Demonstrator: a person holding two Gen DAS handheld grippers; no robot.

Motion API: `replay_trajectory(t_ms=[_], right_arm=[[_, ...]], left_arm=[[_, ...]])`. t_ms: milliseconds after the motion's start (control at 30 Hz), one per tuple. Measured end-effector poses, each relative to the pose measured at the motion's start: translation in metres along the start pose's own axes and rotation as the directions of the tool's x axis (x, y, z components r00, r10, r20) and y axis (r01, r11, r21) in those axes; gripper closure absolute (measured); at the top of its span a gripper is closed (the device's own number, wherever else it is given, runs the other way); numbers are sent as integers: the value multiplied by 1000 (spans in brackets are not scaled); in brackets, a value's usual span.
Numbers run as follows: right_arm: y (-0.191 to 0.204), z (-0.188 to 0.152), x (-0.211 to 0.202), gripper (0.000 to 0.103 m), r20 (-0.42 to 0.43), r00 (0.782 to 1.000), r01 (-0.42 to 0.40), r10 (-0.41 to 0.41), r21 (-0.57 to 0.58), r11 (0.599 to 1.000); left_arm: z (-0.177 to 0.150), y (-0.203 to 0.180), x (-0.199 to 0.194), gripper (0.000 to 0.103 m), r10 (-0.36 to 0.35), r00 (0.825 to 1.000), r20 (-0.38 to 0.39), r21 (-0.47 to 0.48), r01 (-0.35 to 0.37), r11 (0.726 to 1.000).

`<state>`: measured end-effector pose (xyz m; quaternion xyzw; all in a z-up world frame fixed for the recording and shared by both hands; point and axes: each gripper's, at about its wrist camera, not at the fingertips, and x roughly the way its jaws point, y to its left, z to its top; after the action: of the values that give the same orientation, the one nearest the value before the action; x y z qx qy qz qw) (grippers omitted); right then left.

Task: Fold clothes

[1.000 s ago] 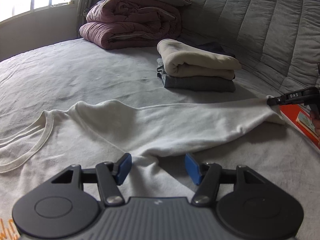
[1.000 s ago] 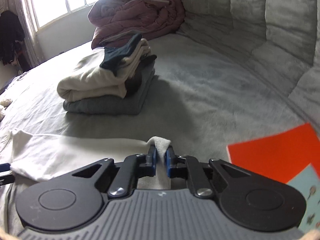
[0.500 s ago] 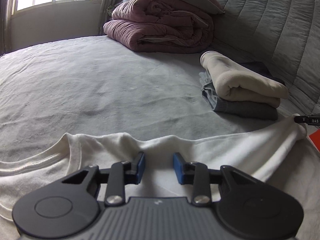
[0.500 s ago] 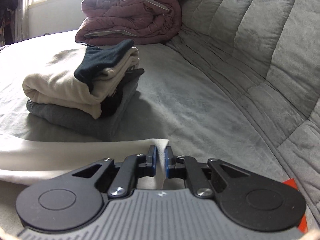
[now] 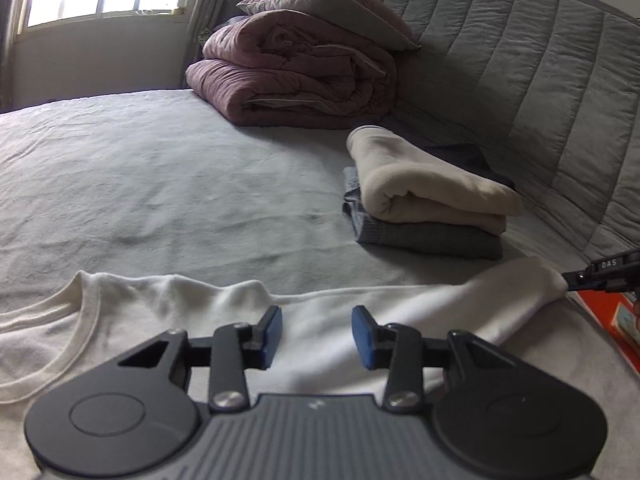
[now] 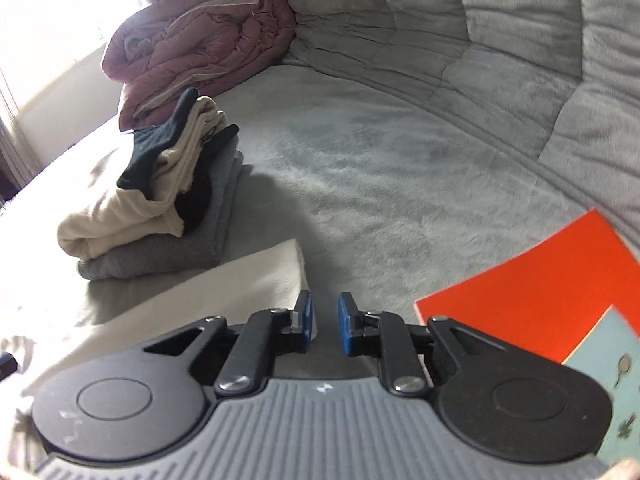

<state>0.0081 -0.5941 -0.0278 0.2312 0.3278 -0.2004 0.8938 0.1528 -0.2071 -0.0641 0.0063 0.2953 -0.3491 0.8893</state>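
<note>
So the white shirt (image 5: 360, 312) is lying flat on the bed (image 5: 160, 184), neckline off to the left, with one side already folded in along its length. Left tongs (image 5: 316, 336) hover right over the folded edge, pads apart and opening, not pinching any cloth. Right tongs (image 6: 324, 324) are opening too, the shirt's end just beside the left pad, nothing between the pads as far as I can tell. Looks like a fold just got laid down and let go. Next up is probably regrabbing both ends for the crosswise fold, then onto the stack of folded clothes (image 5: 428, 208) nearby.
</note>
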Motion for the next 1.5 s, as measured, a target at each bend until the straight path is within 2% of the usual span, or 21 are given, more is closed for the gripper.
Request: replay_trajectory(t_ms=[67,100,267,300,333,367,467,633,867,1000,1033,1067,1233,1333,1400,1433,1500], right_arm=[[3,-1,-2,67,10,1000,-29,29,23,999],[5,-2,-2,64,22,999,-37,36,24,999],[13,-3,1,63,51,998,-41,40,5,999],[15,-4,2,64,52,998,-39,39,-16,999],[18,-5,2,78,52,998,-26,29,-47,999],[20,-6,3,98,54,998,-11,16,-78,997],[22,-9,-2,103,78,997,41,-29,-154,987],[7,-10,-11,103,81,996,49,-37,-153,987],[-13,-20,-12,103,46,998,54,-49,-134,990],[-22,-21,-18,103,18,1000,-8,10,-112,994],[-24,-20,-19,98,12,999,-29,30,-100,995],[-24,-19,-18,88,10,999,-46,47,-89,995],[-24,-13,-12,88,-7,991,-135,134,-22,991],[-17,-11,-5,85,-4,987,-163,163,-19,986],[-12,-10,0,78,3,987,-162,162,-28,986],[-10,-9,2,70,9,987,-158,159,-34,987],[-7,-7,5,68,24,987,-159,160,-49,986]], left_arm=[[-6,-20,3,63,-43,999,-19,62,44,997],[-9,-31,5,63,-57,998,-33,99,60,993],[-22,-57,20,60,-37,994,-104,172,55,984],[-25,-60,21,58,-29,993,-111,181,48,982],[-27,-63,22,58,-20,993,-116,190,42,981],[-27,-64,21,58,-14,993,-117,194,37,980],[-23,-63,17,58,-34,993,-113,158,51,986],[-14,-71,11,58,-60,994,-96,173,76,982],[-10,-93,22,53,-68,991,-112,256,95,962],[-14,-108,34,53,-80,988,-134,304,117,946],[-15,-112,37,53,-80,987,-138,317,121,941],[-15,-117,40,53,-85,986,-140,325,127,937],[-18,-135,59,53,-60,988,-143,348,107,931],[-18,-145,68,62,-48,990,-132,351,92,932],[-17,-151,71,75,-45,991,-125,356,87,930],[-17,-154,72,80,-39,992,-121,365,81,927],[-15,-158,73,94,-32,993,-115,380,74,922]])
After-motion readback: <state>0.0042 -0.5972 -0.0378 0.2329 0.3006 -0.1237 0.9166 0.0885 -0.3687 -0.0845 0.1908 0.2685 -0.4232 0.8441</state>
